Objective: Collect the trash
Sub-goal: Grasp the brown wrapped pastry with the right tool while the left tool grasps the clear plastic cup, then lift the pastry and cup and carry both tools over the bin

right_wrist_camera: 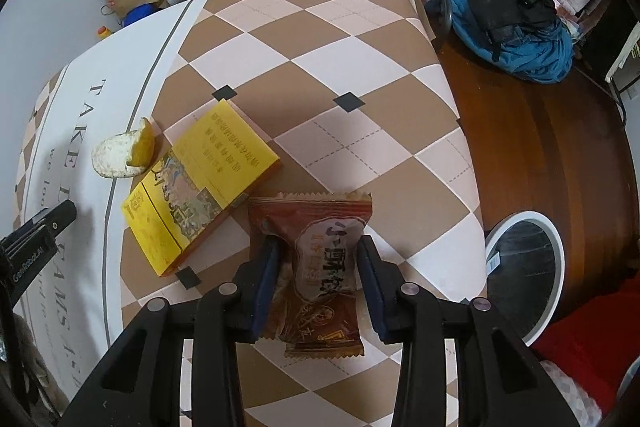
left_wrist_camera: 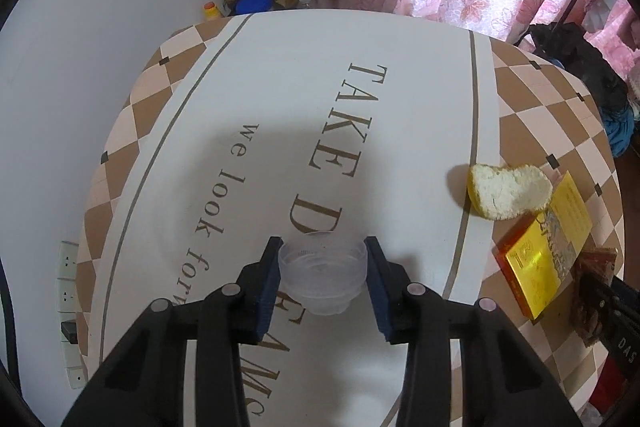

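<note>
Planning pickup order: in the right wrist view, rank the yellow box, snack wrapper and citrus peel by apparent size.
1. yellow box
2. snack wrapper, nearly as large, but it sits nearest the camera between the right claw fingers, so this order is unsure
3. citrus peel, clearly smallest

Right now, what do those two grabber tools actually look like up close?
Both match. The left gripper and right gripper each have black plastic linkage arms with round silvery pivot pins, ending in two flat fingers faced with dark blue pads. White lettering runs along the black bodies, too blurred to read fully. No cables, sleeves or hands show.
</note>
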